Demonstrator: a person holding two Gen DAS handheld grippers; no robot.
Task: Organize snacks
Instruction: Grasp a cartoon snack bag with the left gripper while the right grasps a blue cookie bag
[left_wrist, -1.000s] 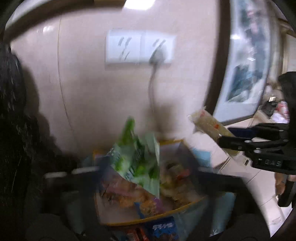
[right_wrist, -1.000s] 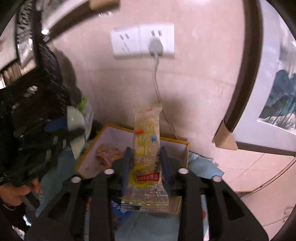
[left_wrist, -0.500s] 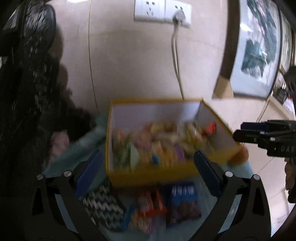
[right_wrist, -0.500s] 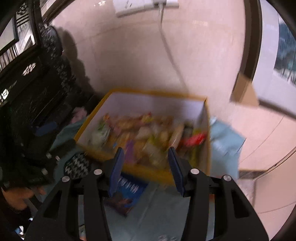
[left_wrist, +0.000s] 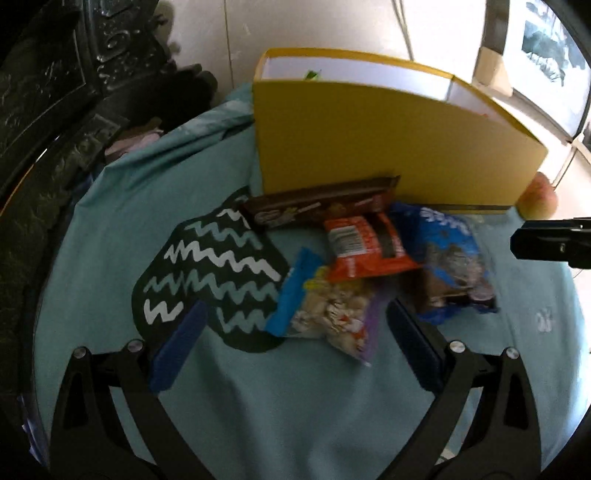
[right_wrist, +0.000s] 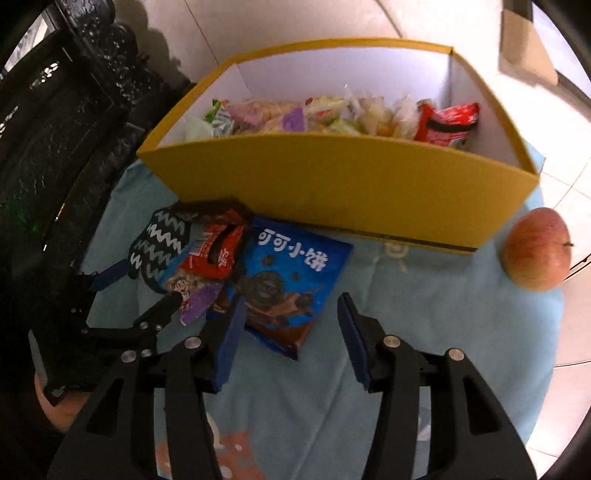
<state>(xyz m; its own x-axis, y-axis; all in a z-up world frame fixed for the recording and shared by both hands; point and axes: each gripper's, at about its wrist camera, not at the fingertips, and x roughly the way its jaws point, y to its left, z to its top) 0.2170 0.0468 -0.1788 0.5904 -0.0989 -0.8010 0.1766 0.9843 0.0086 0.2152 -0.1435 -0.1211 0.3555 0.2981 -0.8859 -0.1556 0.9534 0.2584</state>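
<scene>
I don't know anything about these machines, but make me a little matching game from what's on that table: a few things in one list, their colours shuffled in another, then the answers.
Things:
1. box
2. cookie packet
3. apple
4. cloth

Colours:
A. light teal
B. yellow outside, white inside
C. red with yellowish patches
D. blue with a dark cookie picture

Pairs: 1-B, 2-D, 3-C, 4-A.

The box holds many snacks already; the cookie packet lies in front of it on the cloth, and the apple sits by the box's right corner.
</scene>
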